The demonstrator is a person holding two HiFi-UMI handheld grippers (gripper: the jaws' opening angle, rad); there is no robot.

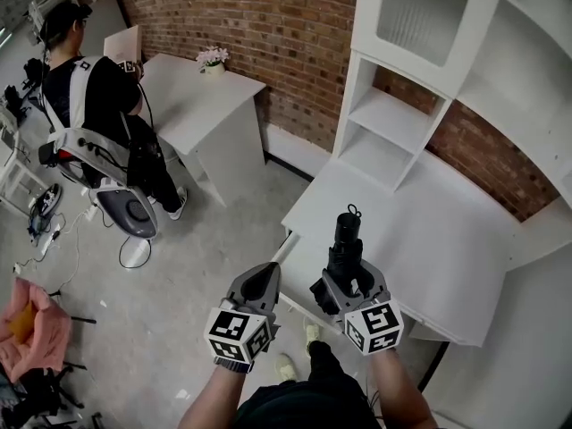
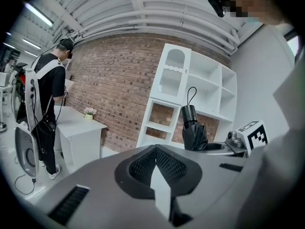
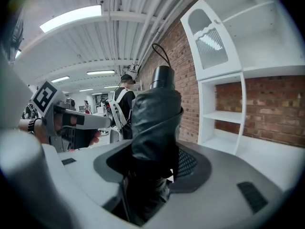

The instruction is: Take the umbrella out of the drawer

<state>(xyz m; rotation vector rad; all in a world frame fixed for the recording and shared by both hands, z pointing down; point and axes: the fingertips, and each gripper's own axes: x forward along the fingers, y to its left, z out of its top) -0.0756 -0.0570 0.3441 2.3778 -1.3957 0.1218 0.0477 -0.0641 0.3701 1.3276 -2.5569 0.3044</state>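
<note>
1. Brick wall (image 1: 268, 25), at rear.
2. White shelf unit (image 1: 393, 123), at the back of the desk (image 1: 438, 231), against the wall.
3. Side desk (image 1: 192, 96), far left, bearing 1 flower pot (image 1: 213, 59); 1 person (image 1: 89, 88) beside it, back turned.
4. Umbrella (image 1: 345, 244): black, folded, upright, strap loop on top, held over the desk's near edge.
5. Right tongs (image 1: 350, 280): clenched on the umbrella's lower part.
6. Left tongs (image 1: 266, 273): closed, nothing between them, just left of the right tongs.
</note>
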